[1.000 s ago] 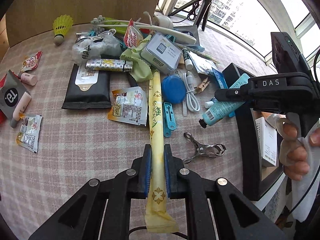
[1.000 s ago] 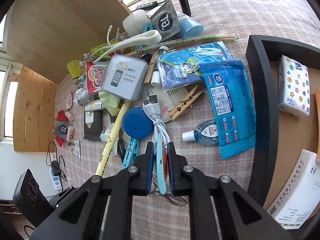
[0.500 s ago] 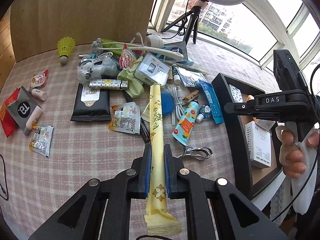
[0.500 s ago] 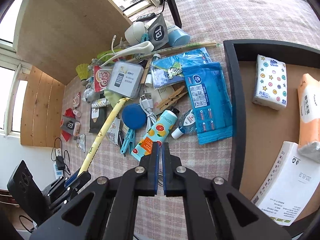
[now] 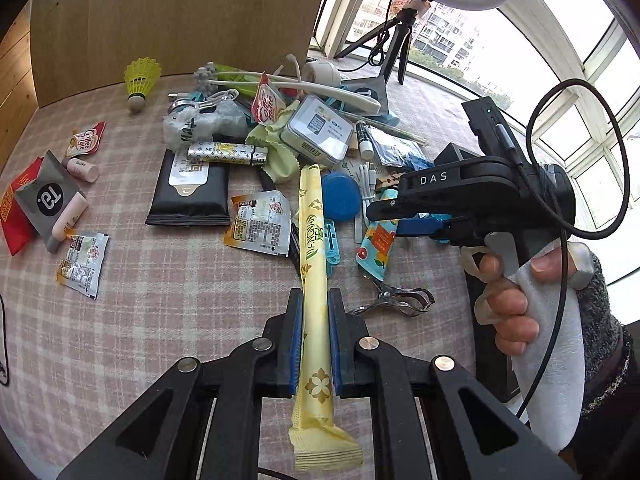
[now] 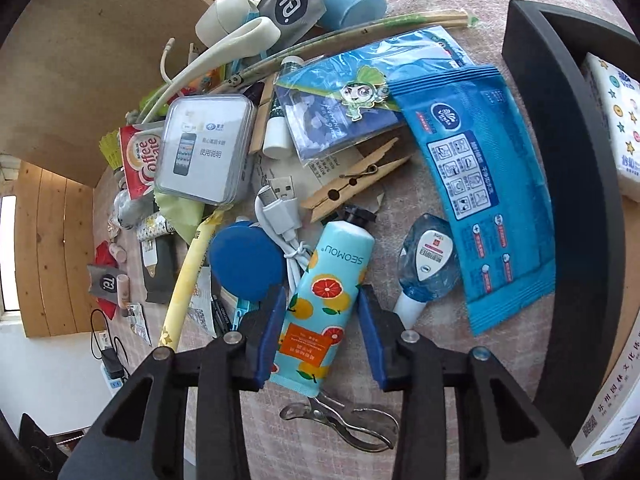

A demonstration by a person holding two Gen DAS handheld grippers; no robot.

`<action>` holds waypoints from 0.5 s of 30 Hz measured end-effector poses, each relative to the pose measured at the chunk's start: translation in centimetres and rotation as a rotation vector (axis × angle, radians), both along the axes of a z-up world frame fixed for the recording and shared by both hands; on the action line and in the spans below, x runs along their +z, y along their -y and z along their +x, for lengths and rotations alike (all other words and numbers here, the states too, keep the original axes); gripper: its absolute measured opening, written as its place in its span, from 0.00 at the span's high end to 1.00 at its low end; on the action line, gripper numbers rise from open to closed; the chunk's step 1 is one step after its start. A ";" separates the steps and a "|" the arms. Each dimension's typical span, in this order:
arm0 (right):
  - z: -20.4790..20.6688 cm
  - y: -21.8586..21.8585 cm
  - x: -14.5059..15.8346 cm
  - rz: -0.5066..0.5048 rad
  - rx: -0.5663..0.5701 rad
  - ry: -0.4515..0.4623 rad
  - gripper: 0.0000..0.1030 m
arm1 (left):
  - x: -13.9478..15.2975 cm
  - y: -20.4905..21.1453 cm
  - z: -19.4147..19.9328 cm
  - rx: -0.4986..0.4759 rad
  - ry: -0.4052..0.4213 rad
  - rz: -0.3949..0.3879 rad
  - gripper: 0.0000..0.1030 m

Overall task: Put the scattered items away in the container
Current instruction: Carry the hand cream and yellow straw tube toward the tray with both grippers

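On the checked tabletop [image 5: 168, 300], the right tool [image 6: 320, 336] gapes astride the fruit-print cream tube [image 6: 320, 304], needing closure, while the left tool [image 5: 314, 340] grips the yellow tea stick [image 5: 314, 264] bound for the black tray [image 6: 576, 160].

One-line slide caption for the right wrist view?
Right gripper open around the fruit-print tube, lying among clutter beside the black tray.

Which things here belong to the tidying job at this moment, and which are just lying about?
In play: yellow tea stick clamped in left tool; SEOMOU tube between open right tool; black tray.

Lying about: shuttlecock, wooden clothespin, blue wipes pack.
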State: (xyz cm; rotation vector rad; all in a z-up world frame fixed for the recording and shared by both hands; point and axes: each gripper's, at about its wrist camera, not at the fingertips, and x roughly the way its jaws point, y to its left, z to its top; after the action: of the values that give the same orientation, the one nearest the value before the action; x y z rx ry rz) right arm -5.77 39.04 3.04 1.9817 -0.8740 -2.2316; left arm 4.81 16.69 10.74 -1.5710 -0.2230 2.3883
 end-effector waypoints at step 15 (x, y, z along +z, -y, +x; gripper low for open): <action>7.3 -4.8 7.1 -0.070 -0.021 -0.144 0.72 | 6.2 -4.3 0.9 -0.093 -0.136 0.046 0.90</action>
State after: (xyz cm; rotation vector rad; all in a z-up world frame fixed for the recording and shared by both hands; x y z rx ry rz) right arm 1.55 43.83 10.10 1.7651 -0.9460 -2.2869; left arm 5.68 20.98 16.92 -1.3620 -0.1712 2.3882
